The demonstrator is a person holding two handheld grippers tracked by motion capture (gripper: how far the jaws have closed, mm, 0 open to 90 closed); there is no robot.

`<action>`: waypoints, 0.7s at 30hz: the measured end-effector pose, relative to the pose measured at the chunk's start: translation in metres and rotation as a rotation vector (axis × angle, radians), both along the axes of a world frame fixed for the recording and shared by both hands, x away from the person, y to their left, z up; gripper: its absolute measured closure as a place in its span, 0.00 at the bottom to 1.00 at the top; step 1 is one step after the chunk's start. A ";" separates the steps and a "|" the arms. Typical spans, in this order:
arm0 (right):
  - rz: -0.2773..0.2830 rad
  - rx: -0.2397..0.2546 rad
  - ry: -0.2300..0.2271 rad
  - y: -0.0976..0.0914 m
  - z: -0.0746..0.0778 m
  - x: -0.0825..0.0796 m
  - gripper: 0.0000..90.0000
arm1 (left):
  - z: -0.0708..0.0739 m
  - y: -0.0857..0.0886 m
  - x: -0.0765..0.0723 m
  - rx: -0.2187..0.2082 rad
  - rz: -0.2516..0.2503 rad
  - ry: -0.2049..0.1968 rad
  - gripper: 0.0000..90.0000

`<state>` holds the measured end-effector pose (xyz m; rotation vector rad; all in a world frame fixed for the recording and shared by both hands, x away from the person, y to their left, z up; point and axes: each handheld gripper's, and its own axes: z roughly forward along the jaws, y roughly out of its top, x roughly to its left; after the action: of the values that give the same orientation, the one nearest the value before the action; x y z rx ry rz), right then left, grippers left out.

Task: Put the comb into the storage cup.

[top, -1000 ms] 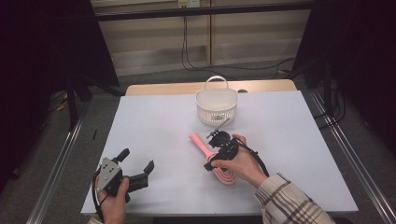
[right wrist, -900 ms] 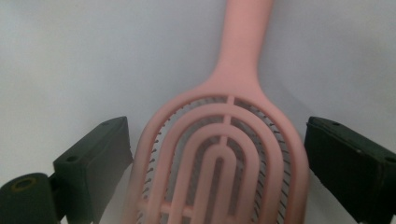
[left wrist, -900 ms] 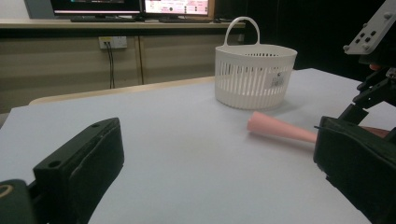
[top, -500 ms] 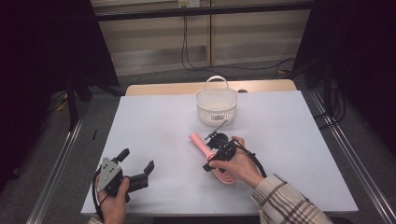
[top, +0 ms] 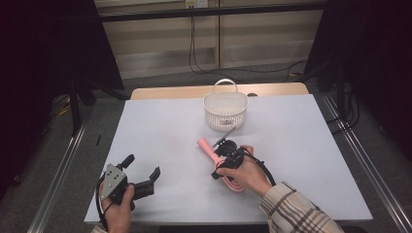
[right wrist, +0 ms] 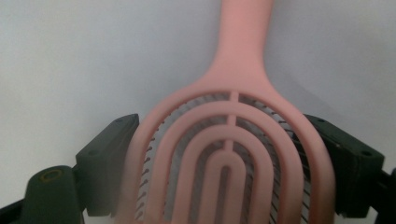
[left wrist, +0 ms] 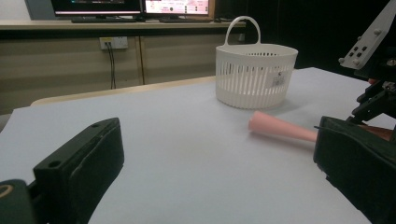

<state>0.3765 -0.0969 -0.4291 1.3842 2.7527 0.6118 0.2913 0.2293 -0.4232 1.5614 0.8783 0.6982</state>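
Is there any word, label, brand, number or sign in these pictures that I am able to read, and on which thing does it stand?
None can be read.
White basket: a small label on its wall, print too small to read.
Monitors behind the table: bright screens, text blurred.
Pink hairbrush: no writing on the side that shows.
Wall socket: no legible marking.
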 end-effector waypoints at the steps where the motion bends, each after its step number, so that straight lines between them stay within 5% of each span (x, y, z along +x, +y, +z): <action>1: -0.001 0.000 -0.002 0.000 0.000 0.000 0.18 | 0.000 0.001 0.000 0.007 0.002 -0.003 0.02; 12: -0.013 -0.045 -0.003 0.007 -0.001 0.000 0.17 | 0.001 0.000 0.000 0.001 -0.002 -0.008 0.02; 21: -0.005 -0.087 -0.057 0.011 -0.003 -0.006 0.20 | 0.001 0.000 0.000 0.008 -0.004 -0.007 0.02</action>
<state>0.3706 -0.0858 -0.4319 1.3348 2.6959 0.5162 0.2911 0.2298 -0.4225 1.5668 0.8676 0.7044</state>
